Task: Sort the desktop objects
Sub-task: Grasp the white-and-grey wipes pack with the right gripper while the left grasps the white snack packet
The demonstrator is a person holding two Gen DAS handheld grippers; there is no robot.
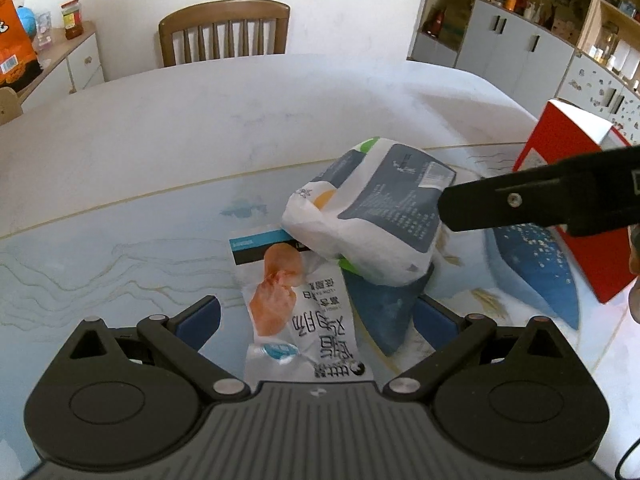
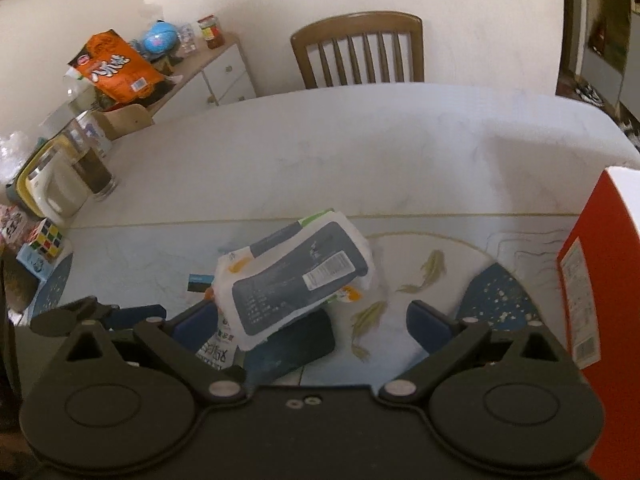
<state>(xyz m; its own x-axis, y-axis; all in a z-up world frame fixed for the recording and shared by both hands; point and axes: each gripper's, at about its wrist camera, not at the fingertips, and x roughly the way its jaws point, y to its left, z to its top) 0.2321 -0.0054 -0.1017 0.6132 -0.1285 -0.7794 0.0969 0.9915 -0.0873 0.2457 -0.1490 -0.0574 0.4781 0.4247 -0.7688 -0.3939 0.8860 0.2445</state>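
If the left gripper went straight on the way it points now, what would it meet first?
Most likely the snack packet printed with a chicken foot, lying flat between the open fingers of the left gripper. Beyond it sits the white and grey pack; depth is hard to judge.

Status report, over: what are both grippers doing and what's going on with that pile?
Left gripper open, straddling the chicken snack packet. Right gripper open, empty. White-and-grey pack tops the pile, overlapping the packet. Red box stands at right.

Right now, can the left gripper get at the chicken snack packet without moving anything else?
Probably yes. The left gripper is open around the chicken snack packet; only its far end lies under the tissue pack.
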